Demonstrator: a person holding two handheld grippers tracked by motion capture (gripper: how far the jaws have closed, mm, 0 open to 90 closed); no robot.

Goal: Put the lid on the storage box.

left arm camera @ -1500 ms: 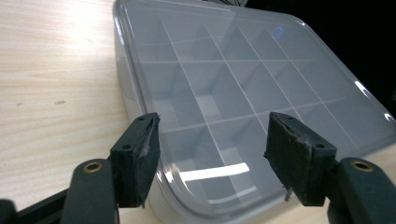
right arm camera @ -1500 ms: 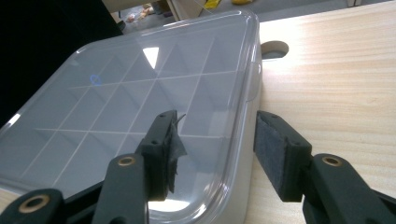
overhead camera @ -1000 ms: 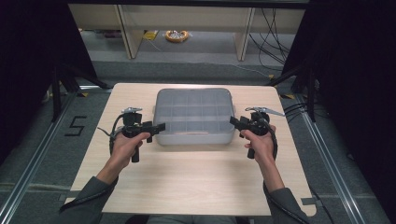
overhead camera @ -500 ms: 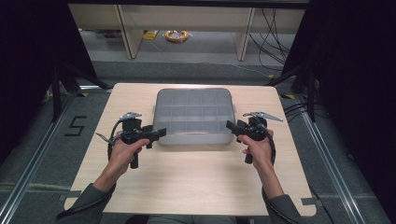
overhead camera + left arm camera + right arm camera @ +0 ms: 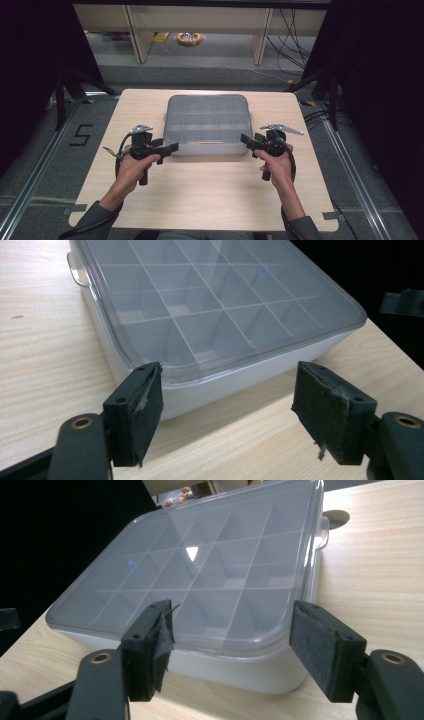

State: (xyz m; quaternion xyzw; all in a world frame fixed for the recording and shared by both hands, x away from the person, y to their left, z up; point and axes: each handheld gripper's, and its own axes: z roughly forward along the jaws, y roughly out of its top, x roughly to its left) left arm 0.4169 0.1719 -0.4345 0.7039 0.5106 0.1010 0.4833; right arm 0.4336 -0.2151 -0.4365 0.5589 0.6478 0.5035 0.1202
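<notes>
**Both grippers spread at the near corners of a lidded organizer box**

Centred toward the far half of the pale wooden desk point(image 5: 200, 200): a white compartment box point(image 5: 207, 125) under a clear lid point(image 5: 215, 300), divided inside into a grid of cells, contents not discernible. Lid seated flat on the box, with a small tab point(image 5: 76, 270) jutting from one side.

At the box's near left corner: left gripper point(image 5: 170, 148), held in the left hand point(image 5: 134, 167), jaws wide apart, nothing between them. In the left gripper view, one pad point(image 5: 145, 410) just beside the box's near wall, the other standing off over bare desk.

At the near right corner: right gripper point(image 5: 247, 140), held in the right hand point(image 5: 275, 162), jaws likewise spread and gripping nothing. In the right gripper view, box corner framed between the two pads point(image 5: 320, 647), close but apart.

Beyond the desk: grey floor, shelf legs, trailing cables point(image 5: 285, 25).
</notes>
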